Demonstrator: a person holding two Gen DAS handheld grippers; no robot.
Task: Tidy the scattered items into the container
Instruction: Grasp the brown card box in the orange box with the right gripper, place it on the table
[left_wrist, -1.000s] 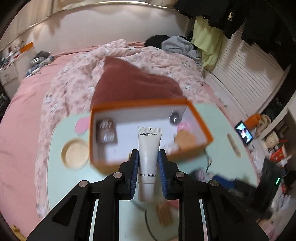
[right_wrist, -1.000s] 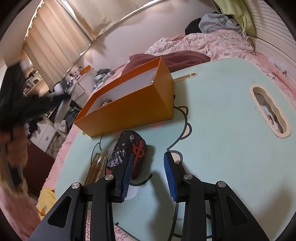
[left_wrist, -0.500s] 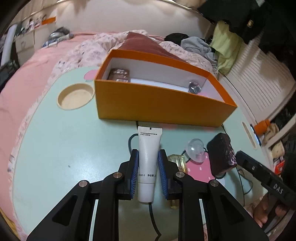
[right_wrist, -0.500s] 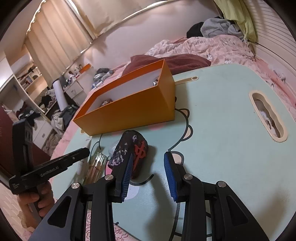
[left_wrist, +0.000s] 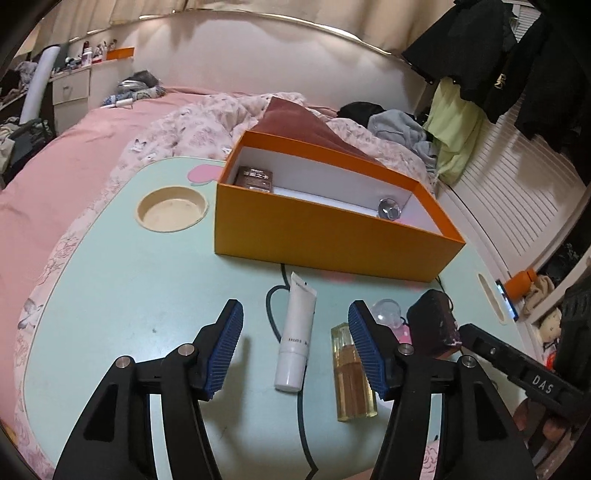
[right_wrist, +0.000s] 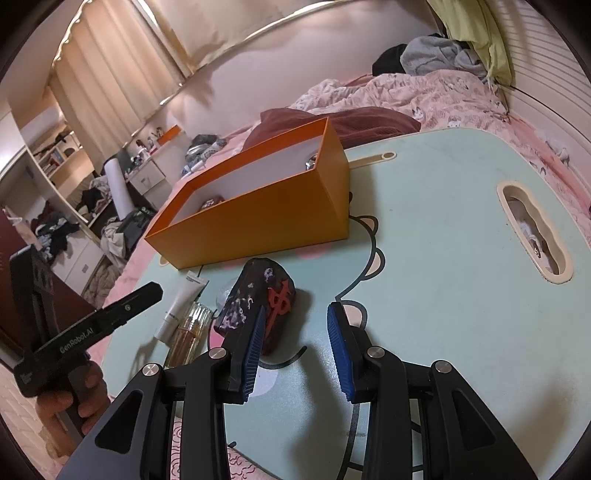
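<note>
Tube lay loose on the table (left_wrist: 110, 266) before the box (left_wrist: 332, 240)

Left gripper (left_wrist: 295, 349) was opening, jaws apart, the white tube (left_wrist: 296, 341) flat between them, untouched; right gripper (right_wrist: 295, 350) hovered with jaws apart and empty, just beside the dark pouch (right_wrist: 258, 295); bottle (left_wrist: 351, 376) beside the tube

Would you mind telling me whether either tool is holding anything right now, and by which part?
Nothing is held. The left tool is opening; the white tube lies on the table between its pads, untouched. The right tool is open, empty.
</note>
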